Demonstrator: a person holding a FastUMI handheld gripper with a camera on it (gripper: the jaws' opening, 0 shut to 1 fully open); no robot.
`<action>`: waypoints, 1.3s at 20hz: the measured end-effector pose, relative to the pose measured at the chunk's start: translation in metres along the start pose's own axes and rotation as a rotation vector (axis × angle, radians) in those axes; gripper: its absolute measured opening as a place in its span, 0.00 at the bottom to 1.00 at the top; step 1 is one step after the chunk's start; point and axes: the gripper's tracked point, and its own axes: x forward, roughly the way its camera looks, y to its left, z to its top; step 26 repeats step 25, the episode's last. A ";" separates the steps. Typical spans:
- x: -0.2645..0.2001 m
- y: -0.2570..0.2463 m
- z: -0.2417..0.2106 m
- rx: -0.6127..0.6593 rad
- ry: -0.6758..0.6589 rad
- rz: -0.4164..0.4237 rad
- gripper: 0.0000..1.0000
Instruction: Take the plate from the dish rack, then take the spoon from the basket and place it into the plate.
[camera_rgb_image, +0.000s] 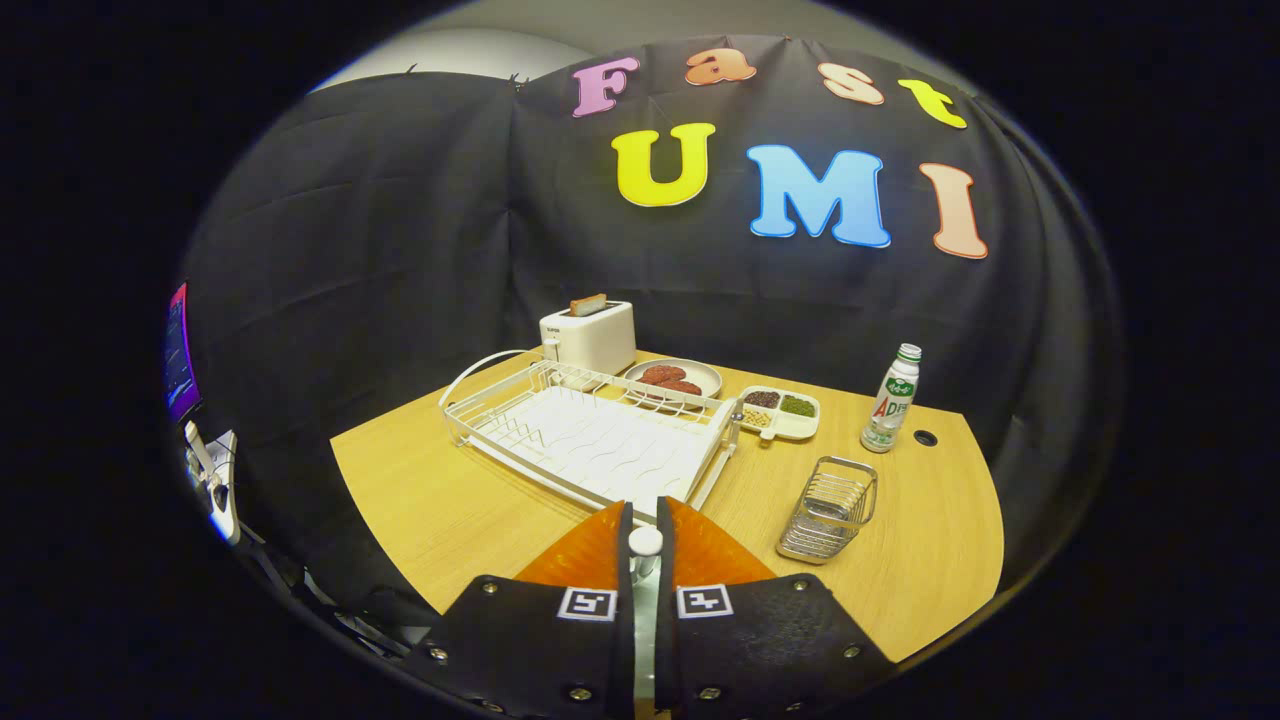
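Plate (673, 379) sits beyond the dish rack (590, 435) near the bench's far edge, holding reddish food. Our gripper (645, 530) hangs at the near edge, jaws almost closed, empty. Basket (829, 508) at right; spoon unclear. Next: reach forward, open wide.

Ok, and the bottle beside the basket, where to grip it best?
Probably the bottle by its straight middle, below the cap, coming level from the near side: it stands upright, apart from the basket. The gripper first has to release the white spoon its jaws are shut on.
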 end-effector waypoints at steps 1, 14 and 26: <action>0.002 0.001 0.000 -0.002 0.005 0.005 0.08; 0.001 -0.027 0.052 -0.006 -0.092 -0.066 0.35; -0.127 -0.155 0.192 0.128 -0.513 -0.443 0.99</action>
